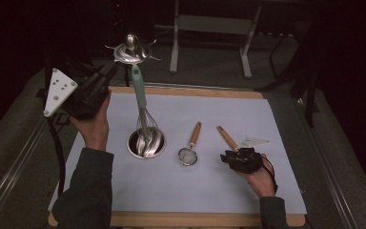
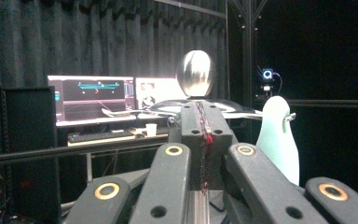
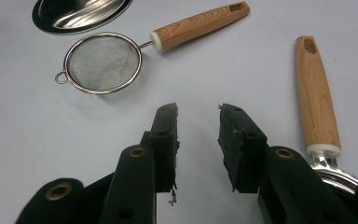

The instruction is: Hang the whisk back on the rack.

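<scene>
Steel spoon rest (image 1: 131, 51) lifted above the table's far edge, clenched in left gripper (image 1: 106, 72), teal-handled whisk (image 1: 142, 112) standing in steel cup (image 1: 146, 143), tea strainer (image 1: 189, 151) beside, right gripper (image 1: 232, 156) parted, empty, over white mat (image 1: 209, 186), wooden-handled utensil (image 3: 318, 100) alongside.

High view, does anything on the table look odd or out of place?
Yes: the whisk stands nearly upright in the small steel bowl, and a shiny metal utensil sits at the top of its teal handle, by the left gripper.
</scene>
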Demonstrator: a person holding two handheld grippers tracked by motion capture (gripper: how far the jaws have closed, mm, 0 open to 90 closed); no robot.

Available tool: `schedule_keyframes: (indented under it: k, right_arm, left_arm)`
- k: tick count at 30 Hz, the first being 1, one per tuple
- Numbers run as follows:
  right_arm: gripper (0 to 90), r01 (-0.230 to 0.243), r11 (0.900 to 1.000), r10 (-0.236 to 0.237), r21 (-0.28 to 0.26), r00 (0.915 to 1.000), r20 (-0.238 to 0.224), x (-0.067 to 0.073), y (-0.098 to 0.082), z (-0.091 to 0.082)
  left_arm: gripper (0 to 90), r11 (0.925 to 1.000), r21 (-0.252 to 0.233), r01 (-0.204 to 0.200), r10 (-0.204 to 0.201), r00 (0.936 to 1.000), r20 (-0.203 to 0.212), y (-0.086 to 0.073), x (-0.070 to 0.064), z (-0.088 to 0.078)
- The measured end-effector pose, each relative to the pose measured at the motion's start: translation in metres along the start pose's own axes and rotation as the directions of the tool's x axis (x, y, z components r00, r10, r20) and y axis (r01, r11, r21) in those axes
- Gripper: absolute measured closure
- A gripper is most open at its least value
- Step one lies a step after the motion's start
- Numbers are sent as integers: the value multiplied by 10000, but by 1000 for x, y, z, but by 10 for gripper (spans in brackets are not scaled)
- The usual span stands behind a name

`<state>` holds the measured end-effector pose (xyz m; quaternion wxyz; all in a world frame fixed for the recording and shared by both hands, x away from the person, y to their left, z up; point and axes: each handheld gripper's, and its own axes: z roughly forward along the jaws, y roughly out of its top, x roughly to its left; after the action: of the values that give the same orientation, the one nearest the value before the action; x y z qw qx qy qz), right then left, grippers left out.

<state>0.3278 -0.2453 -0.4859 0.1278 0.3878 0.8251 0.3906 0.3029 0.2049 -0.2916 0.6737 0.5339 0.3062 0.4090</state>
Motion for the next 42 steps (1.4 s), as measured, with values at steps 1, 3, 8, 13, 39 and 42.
schedule_keyframes:
  k: [1, 3, 8, 13, 39, 42]
  right_arm:
    - [667, -2, 10000, 2, 2, 10000, 13, 0, 0, 0]
    - [668, -40, 10000, 40, -25, 10000, -12, 0, 0, -1]
    - [667, -59, 9998, 58, -189, 10000, -58, -1, 0, -4]
    - [671, -125, 9995, 121, -278, 9998, -156, -1, 1, -5]
    - [670, -104, 9994, 95, -325, 9995, -297, -1, 2, -4]
    - [670, -112, 9993, 102, -344, 9995, -297, -1, 1, -5]
  left_arm:
    - [900, 10000, 1, 14, -14, 10000, -28, 0, 0, 0]
    - [900, 10000, -13, 53, -53, 10000, -35, 1, 1, 2]
    - [900, 10000, 16, 88, -88, 9998, -163, 1, 4, 4]
    - [900, 9998, 60, 172, -171, 9995, -253, 1, 8, 5]
    - [900, 9975, 506, 486, -434, 9942, -987, 3, 27, 22]
    - [900, 9975, 545, 449, -393, 9942, -997, 4, 27, 22]
